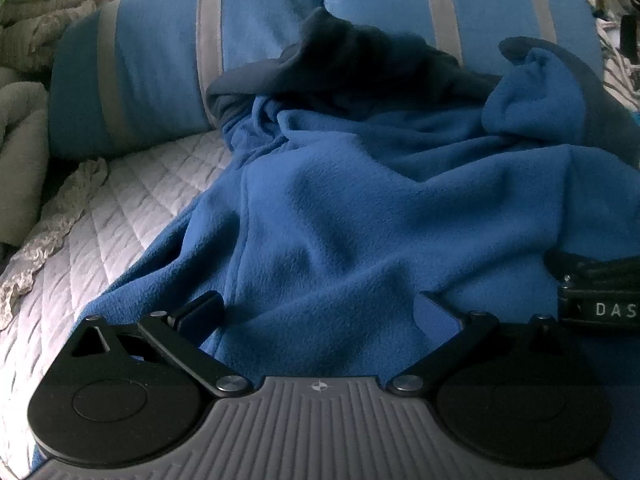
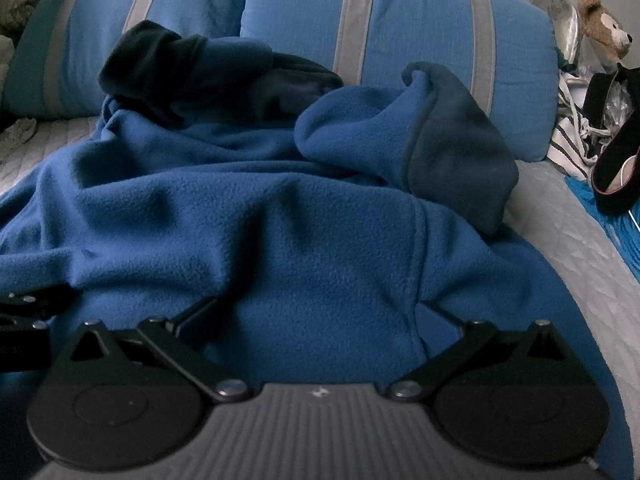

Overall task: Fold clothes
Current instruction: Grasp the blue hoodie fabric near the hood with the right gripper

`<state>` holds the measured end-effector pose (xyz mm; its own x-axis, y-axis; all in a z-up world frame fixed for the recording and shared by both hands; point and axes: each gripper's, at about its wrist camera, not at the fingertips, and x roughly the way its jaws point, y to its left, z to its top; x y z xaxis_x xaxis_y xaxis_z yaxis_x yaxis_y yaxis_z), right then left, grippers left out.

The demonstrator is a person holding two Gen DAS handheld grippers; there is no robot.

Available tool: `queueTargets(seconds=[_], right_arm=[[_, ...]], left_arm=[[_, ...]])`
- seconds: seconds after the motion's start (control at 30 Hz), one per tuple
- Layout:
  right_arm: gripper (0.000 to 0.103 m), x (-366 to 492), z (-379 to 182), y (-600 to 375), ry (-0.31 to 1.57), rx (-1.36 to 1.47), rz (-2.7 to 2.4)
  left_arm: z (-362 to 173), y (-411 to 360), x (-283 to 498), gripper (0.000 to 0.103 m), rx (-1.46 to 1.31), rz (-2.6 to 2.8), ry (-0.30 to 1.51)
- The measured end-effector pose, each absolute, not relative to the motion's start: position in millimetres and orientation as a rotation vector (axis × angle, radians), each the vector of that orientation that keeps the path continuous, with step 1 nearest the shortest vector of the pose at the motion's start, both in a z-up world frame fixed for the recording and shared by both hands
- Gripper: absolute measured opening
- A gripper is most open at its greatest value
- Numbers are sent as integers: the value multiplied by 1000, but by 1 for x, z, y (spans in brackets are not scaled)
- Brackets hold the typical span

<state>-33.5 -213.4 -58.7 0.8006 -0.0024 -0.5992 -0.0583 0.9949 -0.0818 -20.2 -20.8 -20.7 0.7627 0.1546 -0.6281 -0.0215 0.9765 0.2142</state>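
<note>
The work surface was a bed covered by a white quilted bedspread [image 1: 120, 216], backed by two blue pillows with grey stripes [image 2: 400, 28]. A blue fleece garment [image 1: 340, 220] was spread, rumpled, across the bedspread, its dark navy cuffs or collar parts [image 2: 460, 148] bunched toward the pillows.

The left gripper [image 1: 320, 308] was positioned at the near hem with its jaws spread wide, fleece lying between and over the fingers; no pinch was made. The right gripper [image 2: 316, 316] was placed likewise at the near hem, jaws spread, beside a vertical seam [image 2: 416, 260].

The step in hand was judged to be the initial grasp of the near hem, no fold being yet formed. The next move would call for both jaws to be closed on the hem edge and the cloth lifted and carried toward the pillows.

Free bedspread was available left of the garment. On the right, room was limited by a dark shoe [image 2: 616, 152] and a striped cloth [image 2: 568, 140], with a stuffed bear [image 2: 604, 28] beyond. Folded towels [image 1: 36, 4] were stacked at the far left.
</note>
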Motion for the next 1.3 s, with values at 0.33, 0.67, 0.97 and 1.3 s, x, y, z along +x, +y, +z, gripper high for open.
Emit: queueTargets(seconds=[0.33, 0.67, 0.97, 1.3], right_arm=[[103, -34, -24, -214, 516, -127, 21], [102, 29, 27, -242, 386, -137, -40], [64, 90, 5, -277, 513, -86, -92], [16, 70, 27, -296, 541, -11, -59]], left_arm=[[-15, -21, -19, 103, 190, 96, 743], [-17, -24, -22, 103, 206, 92, 733], [-19, -25, -22, 103, 214, 96, 707], [-15, -22, -18, 103, 197, 85, 746]])
